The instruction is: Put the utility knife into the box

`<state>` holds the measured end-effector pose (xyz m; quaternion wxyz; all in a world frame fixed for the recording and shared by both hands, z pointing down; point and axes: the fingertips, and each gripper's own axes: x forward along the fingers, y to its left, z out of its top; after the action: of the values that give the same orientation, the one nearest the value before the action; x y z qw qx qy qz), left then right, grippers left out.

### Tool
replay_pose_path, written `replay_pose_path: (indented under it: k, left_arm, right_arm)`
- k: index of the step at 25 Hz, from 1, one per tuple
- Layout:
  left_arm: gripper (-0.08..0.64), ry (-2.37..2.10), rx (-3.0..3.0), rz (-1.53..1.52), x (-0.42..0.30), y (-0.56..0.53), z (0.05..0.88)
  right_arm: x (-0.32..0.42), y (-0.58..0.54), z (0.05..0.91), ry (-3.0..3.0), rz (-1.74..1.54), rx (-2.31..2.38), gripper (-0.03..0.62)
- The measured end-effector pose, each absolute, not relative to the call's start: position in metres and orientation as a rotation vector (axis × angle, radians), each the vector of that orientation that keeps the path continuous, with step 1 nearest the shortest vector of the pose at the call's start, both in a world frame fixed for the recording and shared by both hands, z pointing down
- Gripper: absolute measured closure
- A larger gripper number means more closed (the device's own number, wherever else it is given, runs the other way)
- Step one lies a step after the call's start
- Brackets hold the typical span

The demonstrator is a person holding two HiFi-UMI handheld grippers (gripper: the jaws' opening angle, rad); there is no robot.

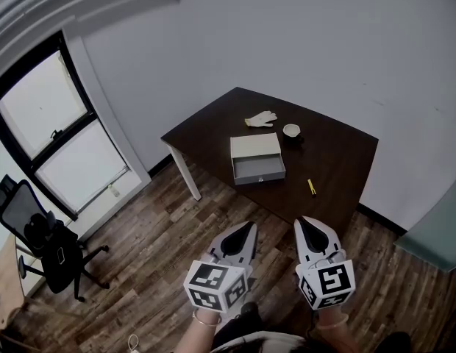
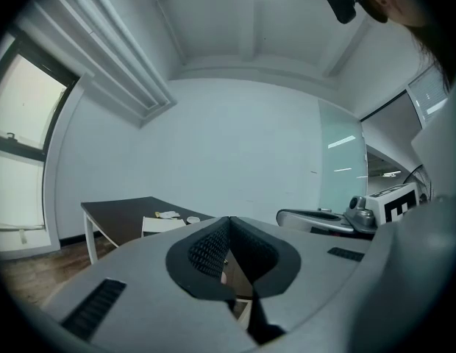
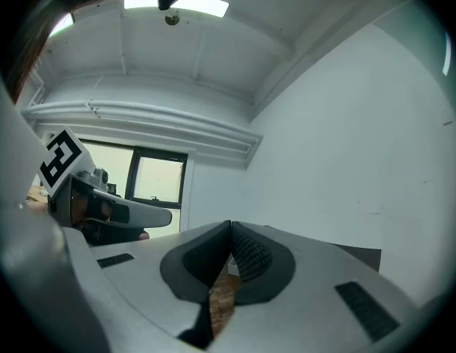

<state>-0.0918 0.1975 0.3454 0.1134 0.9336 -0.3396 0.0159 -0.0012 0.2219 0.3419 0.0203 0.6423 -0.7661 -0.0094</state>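
Note:
A yellow utility knife [image 1: 312, 187] lies on the dark brown table [image 1: 338, 160], near its front right edge. To the knife's left stands an open pale grey box [image 1: 257, 158], also seen low in the left gripper view as the box [image 2: 163, 226]. Both grippers hang over the wooden floor, short of the table and pointing toward it. My left gripper [image 1: 250, 225] has its jaws together with nothing between them, and so does my right gripper [image 1: 301, 219]. In their own views the left gripper [image 2: 228, 219] and the right gripper [image 3: 230, 223] show tips that meet.
A light glove [image 1: 261, 119] and a small white cup [image 1: 292, 131] lie on the table behind the box. A black office chair [image 1: 48, 241] stands at far left below a window [image 1: 59, 131]. White walls meet behind the table. A pale teal panel [image 1: 441, 234] is at right.

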Motion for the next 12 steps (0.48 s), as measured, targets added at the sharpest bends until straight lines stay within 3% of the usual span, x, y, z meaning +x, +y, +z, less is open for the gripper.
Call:
replay_pose_path:
  k: [12]
  left_arm:
    - [0.543, -0.921, 2.761, 0.042, -0.125, 0.132, 0.346]
  right_arm:
    - [-0.027, 0.16, 0.343, -2.29, -0.024, 2.093, 0.586]
